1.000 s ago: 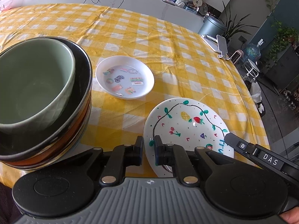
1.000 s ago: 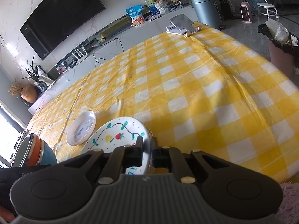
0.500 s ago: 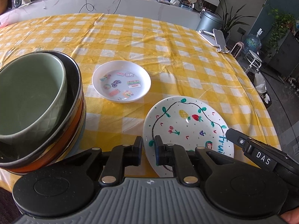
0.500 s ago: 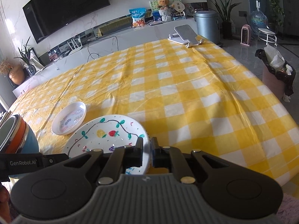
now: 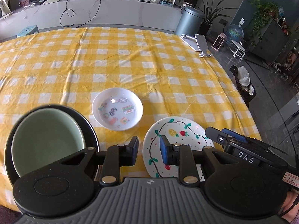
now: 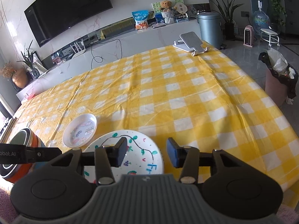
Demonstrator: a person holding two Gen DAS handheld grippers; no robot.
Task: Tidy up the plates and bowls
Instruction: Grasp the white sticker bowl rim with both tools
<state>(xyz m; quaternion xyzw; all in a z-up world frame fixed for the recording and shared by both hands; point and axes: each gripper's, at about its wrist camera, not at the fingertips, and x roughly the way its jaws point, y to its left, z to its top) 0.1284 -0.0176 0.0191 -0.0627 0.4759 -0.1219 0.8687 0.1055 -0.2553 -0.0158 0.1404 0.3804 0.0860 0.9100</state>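
Tilting downward, both hand-held grippers are held over the painted plate [image 5: 179,132], left hand-held gripper [image 5: 149,152] and right hand-held gripper [image 6: 146,154] opening, nothing gripped.

A yellow checked cloth [image 6: 168,97] is covering the worktop. A phone stand [image 6: 189,43] is sitting at its far right corner. Beyond it, a grey bin [image 6: 210,29] is standing on the floor, with a plant [image 6: 227,13] just right of it. A television [image 6: 69,7] is hanging on the far wall. A teddy bear [image 6: 166,5] is sitting on the far counter.
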